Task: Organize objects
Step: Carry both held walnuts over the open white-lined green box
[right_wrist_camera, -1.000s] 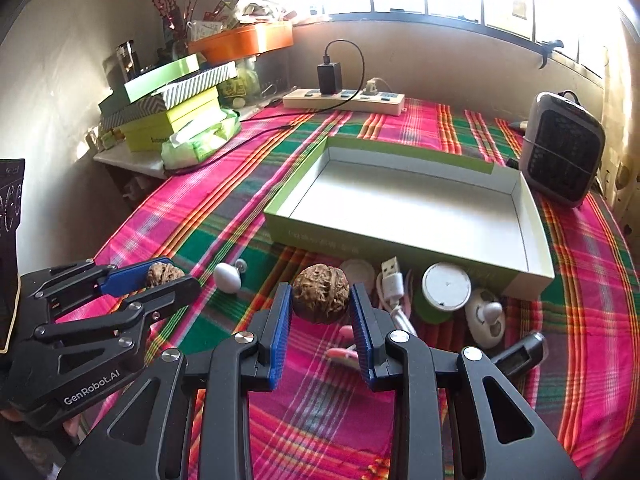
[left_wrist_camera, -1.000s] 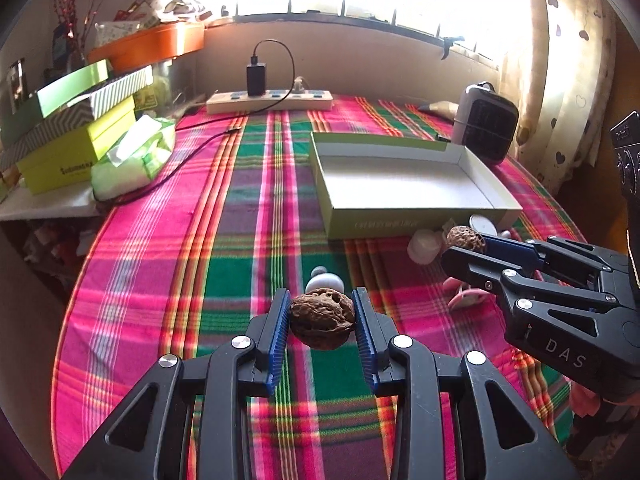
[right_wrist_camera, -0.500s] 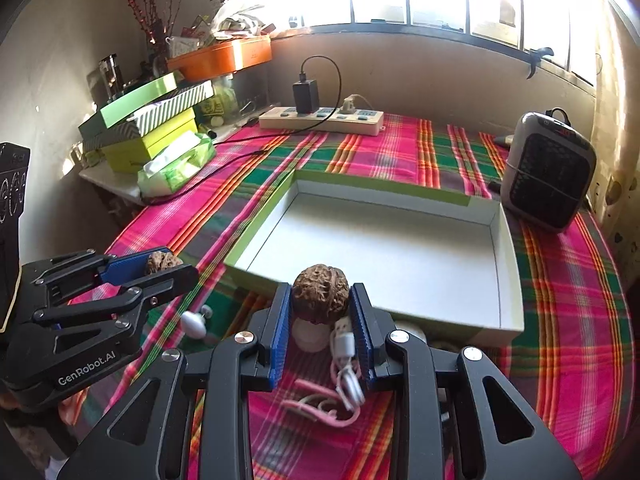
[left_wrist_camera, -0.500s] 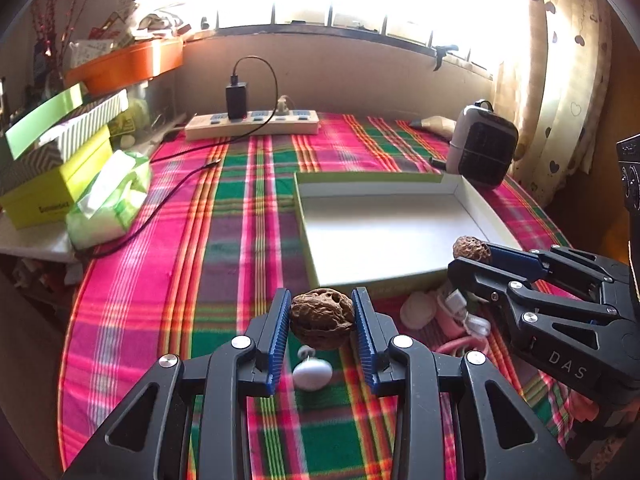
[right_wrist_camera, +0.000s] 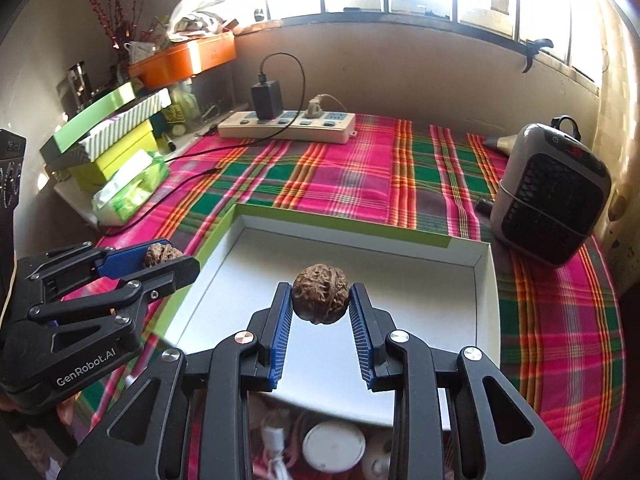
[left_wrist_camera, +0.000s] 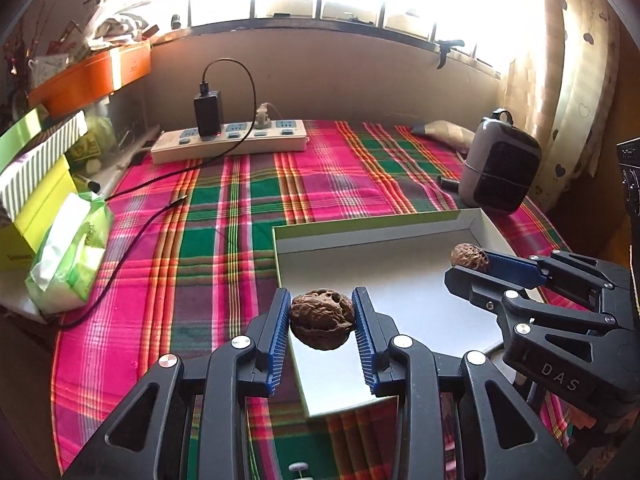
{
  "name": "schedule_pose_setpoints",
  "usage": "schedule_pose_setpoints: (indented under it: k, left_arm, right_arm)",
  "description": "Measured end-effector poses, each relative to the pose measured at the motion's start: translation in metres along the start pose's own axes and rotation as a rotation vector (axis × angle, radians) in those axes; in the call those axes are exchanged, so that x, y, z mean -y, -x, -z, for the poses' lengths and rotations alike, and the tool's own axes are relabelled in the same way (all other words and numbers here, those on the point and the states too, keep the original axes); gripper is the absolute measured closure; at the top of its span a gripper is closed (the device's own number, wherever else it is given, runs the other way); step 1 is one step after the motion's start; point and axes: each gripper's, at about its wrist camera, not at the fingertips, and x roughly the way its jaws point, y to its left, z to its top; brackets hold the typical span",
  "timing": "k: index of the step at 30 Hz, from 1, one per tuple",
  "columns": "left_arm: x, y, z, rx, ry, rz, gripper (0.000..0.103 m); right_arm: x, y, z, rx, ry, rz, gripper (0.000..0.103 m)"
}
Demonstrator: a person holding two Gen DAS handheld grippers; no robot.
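Note:
My left gripper point(left_wrist_camera: 322, 322) is shut on a brown walnut point(left_wrist_camera: 322, 324) and holds it above the near left corner of the shallow white box with green sides point(left_wrist_camera: 400, 236). My right gripper point(right_wrist_camera: 320, 304) is shut on a second walnut point(right_wrist_camera: 320, 299), held over the box's white floor point(right_wrist_camera: 360, 276). In the left wrist view the right gripper point(left_wrist_camera: 468, 264) shows at the right with its walnut point(left_wrist_camera: 469, 257). In the right wrist view the left gripper point(right_wrist_camera: 168, 258) shows at the left with its walnut point(right_wrist_camera: 160, 254).
A plaid cloth point(left_wrist_camera: 224, 216) covers the table. A power strip point(left_wrist_camera: 232, 142) with a charger lies at the back, a small heater point(right_wrist_camera: 552, 200) at the right. Stacked boxes point(left_wrist_camera: 36, 184) and a tissue pack point(left_wrist_camera: 68, 252) sit at left. White round items and a cable point(right_wrist_camera: 332, 446) lie before the box.
Both grippers have moved forward and up with their walnuts, from over the small items in front of the box to over the box itself.

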Motion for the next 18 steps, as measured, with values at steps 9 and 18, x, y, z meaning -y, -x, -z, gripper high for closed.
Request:
schedule_pose_setpoints:
  k: [9,18]
  left_arm:
    - [0.005,-0.047,-0.018,-0.069,-0.005,0.016,0.074]
    - [0.008,-0.075,-0.024,-0.115,-0.019,0.001,0.074]
  right_arm:
    - [0.017,-0.039,-0.014,-0.078,0.000,0.033,0.072]
    - [0.025,-0.061,-0.019,-0.121,-0.004,0.039,0.072]
